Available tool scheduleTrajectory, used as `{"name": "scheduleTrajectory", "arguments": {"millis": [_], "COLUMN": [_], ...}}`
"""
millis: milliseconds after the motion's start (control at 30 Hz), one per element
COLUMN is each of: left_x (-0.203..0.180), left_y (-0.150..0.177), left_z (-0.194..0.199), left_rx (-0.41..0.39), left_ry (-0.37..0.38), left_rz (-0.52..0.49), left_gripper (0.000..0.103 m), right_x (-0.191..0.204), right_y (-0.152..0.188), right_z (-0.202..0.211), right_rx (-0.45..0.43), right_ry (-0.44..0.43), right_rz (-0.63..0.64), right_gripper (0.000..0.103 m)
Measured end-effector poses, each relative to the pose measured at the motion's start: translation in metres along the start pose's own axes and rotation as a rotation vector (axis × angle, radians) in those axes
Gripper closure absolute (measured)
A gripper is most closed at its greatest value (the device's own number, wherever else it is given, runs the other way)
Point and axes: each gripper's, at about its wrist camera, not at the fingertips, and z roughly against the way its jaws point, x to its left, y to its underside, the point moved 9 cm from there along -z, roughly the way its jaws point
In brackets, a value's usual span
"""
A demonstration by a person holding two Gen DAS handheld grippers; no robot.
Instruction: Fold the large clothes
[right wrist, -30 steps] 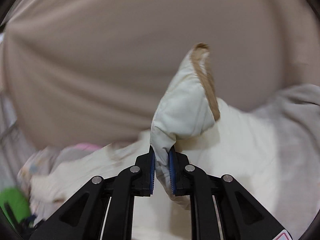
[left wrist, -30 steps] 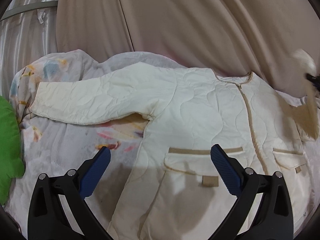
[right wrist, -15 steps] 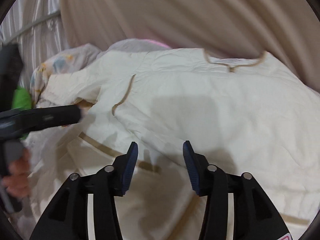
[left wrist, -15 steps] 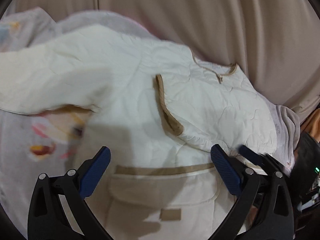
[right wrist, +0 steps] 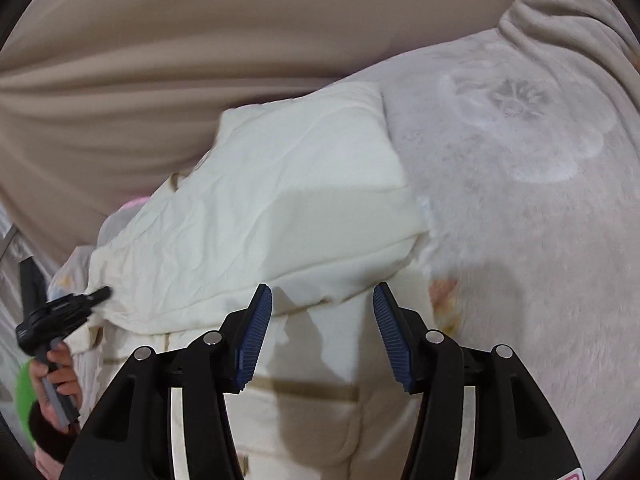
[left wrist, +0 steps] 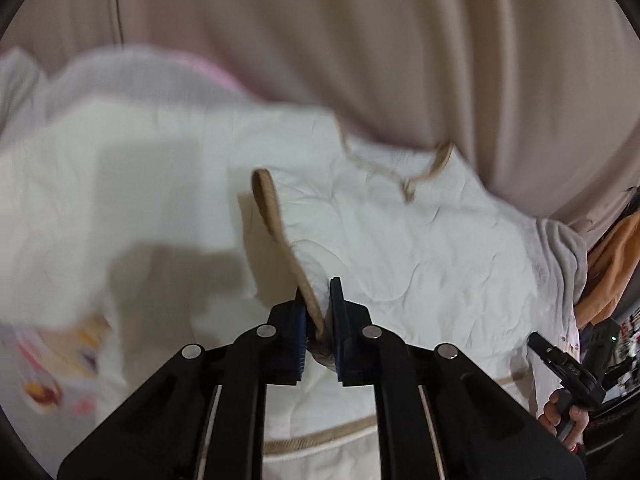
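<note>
Beige curtain point(left wrist: 360, 40) fills the far background, and below it a pale fleece blanket point(right wrist: 520, 200) covers the bed on which the cream quilted jacket point(left wrist: 400, 240) is spread. The left gripper point(left wrist: 319, 332) is seen closed tight on the tan-trimmed cuff point(left wrist: 276, 224) of a sleeve that has been laid across the jacket's front; the trim runs up and away from the blue pads toward the far left. Beyond the cuff, the tan-edged neckline point(left wrist: 416, 176) lies toward the far side, close under the curtain. A tan pocket band point(left wrist: 320, 438) crosses the near edge of the left view. The right gripper point(right wrist: 322, 338) is held above the jacket with its jaws opening, roughly halfway apart; nothing is pressed between the pads, and only fabric is seen beneath the gap. Just beyond them a folded cream sleeve point(right wrist: 280, 200) rests on the jacket body. At the right edge of the left view, a hand point(left wrist: 564, 420) is seen on the other gripper's handle. Orange cloth point(left wrist: 616, 256) is seen at the far right.
</note>
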Motion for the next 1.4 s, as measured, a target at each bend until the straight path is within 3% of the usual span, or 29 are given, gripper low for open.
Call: {"name": "scheduleTrajectory", "arguments": {"millis": [67, 133, 200, 267, 333, 400, 467, 567, 667, 733, 833, 900, 967, 1033, 1167, 1200, 1267, 1400], "left_x": [-0.001, 0.006, 0.025, 0.055, 0.082, 0.094, 0.091, 0.08, 0.07, 0.068, 0.067, 0.068, 0.067, 0.062, 0.067, 0.067, 0.067, 0.067], "left_y": [-0.027, -0.045, -0.052, -0.042, -0.019, 0.002, 0.003, 0.006, 0.007, 0.008, 0.011, 0.011, 0.014, 0.012, 0.015, 0.015, 0.016, 0.018], "left_z": [0.019, 0.026, 0.021, -0.004, -0.034, -0.053, -0.05, -0.048, -0.051, -0.052, -0.051, -0.053, -0.054, -0.059, -0.052, -0.052, -0.052, -0.052], "left_rx": [-0.085, -0.133, -0.148, -0.099, -0.022, 0.005, -0.033, -0.028, -0.038, -0.042, -0.046, -0.048, -0.053, -0.056, -0.062, -0.062, -0.063, -0.063], "left_ry": [-0.01, -0.043, -0.119, -0.2, -0.268, -0.251, -0.244, -0.208, -0.26, -0.281, -0.286, -0.289, -0.307, -0.324, -0.343, -0.346, -0.352, -0.367], "left_rz": [-0.021, -0.022, -0.021, -0.002, 0.009, 0.029, 0.018, 0.01, -0.063, -0.079, -0.082, -0.082, -0.097, -0.11, -0.127, -0.13, -0.138, -0.15], "left_gripper": [0.094, 0.094, 0.094, 0.094, 0.097, 0.097, 0.096, 0.091, 0.089, 0.089, 0.089, 0.089, 0.089, 0.089, 0.089, 0.089, 0.088, 0.088], "right_x": [0.006, 0.017, 0.035, 0.046, 0.038, 0.031, 0.03, 0.029, 0.023, 0.027, 0.034, 0.057, 0.09, 0.115, 0.101, 0.09, 0.07, 0.054], "right_y": [-0.009, -0.02, -0.029, -0.027, -0.012, -0.003, -0.005, -0.017, -0.002, 0.0, -0.007, -0.02, -0.027, -0.027, -0.03, -0.028, -0.021, -0.025], "right_z": [-0.009, -0.01, -0.002, -0.001, -0.026, -0.038, -0.029, -0.017, -0.031, -0.028, 0.009, 0.029, 0.028, 0.015, -0.016, -0.028, -0.048, -0.023], "right_rx": [0.007, -0.022, -0.086, -0.11, -0.029, 0.014, -0.005, -0.069, 0.041, 0.045, -0.073, -0.166, -0.184, -0.184, -0.137, -0.119, -0.088, -0.132], "right_ry": [-0.032, -0.064, -0.126, -0.138, -0.008, 0.007, 0.012, 0.05, 0.074, 0.142, 0.252, 0.209, 0.167, 0.181, 0.24, 0.272, 0.322, 0.283], "right_rz": [-0.036, -0.04, -0.02, 0.028, 0.1, 0.093, 0.08, 0.091, 0.084, 0.134, 0.176, 0.167, 0.221, 0.302, 0.34, 0.342, 0.336, 0.229], "right_gripper": [0.053, 0.075, 0.089, 0.091, 0.093, 0.097, 0.098, 0.098, 0.094, 0.096, 0.091, 0.089, 0.089, 0.089, 0.09, 0.097, 0.099, 0.098]}}
